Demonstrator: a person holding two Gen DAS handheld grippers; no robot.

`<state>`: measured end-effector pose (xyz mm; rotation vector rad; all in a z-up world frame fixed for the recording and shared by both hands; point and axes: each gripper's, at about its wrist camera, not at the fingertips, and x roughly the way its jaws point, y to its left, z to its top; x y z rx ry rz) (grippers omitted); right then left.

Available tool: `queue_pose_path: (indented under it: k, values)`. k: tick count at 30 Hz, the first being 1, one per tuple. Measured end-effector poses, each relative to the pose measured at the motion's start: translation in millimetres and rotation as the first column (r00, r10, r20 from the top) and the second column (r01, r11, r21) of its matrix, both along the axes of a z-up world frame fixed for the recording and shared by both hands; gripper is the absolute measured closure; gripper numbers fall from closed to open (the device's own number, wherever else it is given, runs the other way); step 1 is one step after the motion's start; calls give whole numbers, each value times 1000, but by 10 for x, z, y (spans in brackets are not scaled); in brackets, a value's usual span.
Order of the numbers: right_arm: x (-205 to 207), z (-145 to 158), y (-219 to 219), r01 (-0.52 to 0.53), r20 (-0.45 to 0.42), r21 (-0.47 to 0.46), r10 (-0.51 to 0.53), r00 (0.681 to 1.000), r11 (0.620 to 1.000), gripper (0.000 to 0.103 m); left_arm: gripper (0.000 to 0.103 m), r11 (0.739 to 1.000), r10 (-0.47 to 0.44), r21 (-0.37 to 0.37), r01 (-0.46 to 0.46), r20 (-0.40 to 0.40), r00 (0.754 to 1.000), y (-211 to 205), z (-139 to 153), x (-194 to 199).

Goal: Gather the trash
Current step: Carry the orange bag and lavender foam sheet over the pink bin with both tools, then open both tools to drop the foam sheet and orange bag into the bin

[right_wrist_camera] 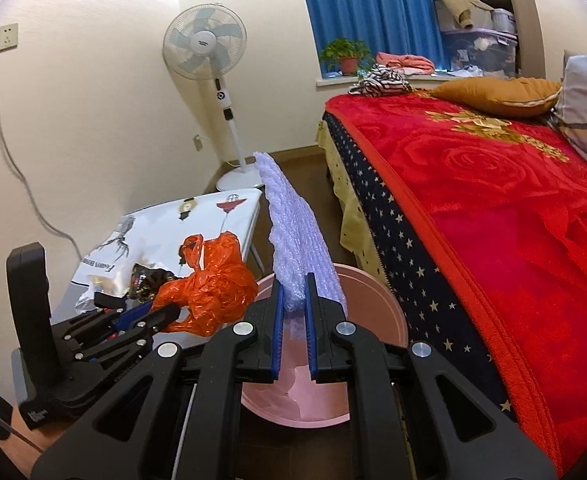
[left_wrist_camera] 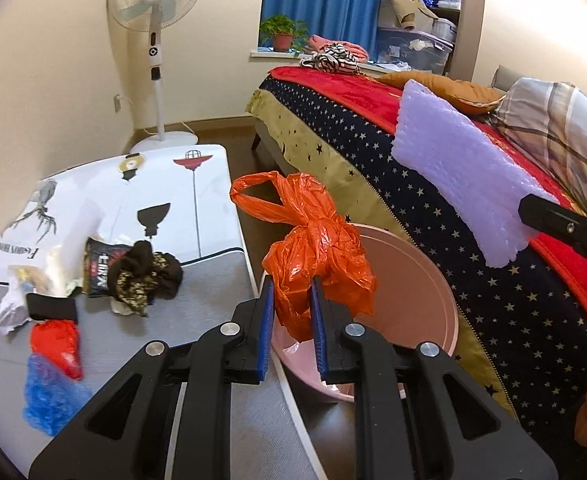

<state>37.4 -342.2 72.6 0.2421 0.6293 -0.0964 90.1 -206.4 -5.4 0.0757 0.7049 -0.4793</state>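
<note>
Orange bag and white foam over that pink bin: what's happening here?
A person with two handheld grippers is collecting trash. The left gripper is shut on the orange bag, the right gripper on the foam sheet, both held over the pink bin. Neither is dropped yet. More litter remains on the table.

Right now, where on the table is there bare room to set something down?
The table's far printed half, toward the fan, is bare. The near-left end is crowded with wrappers, red and blue bags.
</note>
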Motion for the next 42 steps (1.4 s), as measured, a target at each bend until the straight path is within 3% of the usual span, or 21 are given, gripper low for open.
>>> queue_pose_path:
  k: [6,29,31,32,33,34,35,42]
  values:
    - [96,-111,-32,24,-31,3,-24,999,1000,93,86,1000,-4,3,4,-29,1000,-67,-166,105]
    - [196,-235,-77,57,-68,23,-55,996,998,92,86,999,-33,-4,33,-52,998,-223,-270,168]
    - [192,-231,-80,63,-67,18,-62,996,998,89,85,999,-40,-8,39,-54,998,-226,-269,168]
    - [189,-228,-86,73,-68,11,-72,995,997,84,82,999,-47,-18,46,-56,997,-225,-268,173]
    - [187,-228,-86,82,-71,7,-81,994,997,70,77,999,-48,-25,47,-61,997,-222,-272,183]
    - [178,-223,-97,94,-69,5,-94,993,996,63,63,998,-50,-29,48,-73,996,-218,-283,197]
    - [169,-216,-96,102,-65,1,-102,993,995,53,56,998,-48,-33,45,-76,996,-206,-287,200]
    - [140,-140,-47,101,-41,-26,-102,994,995,52,57,999,-23,-39,21,-55,998,-86,-248,152]
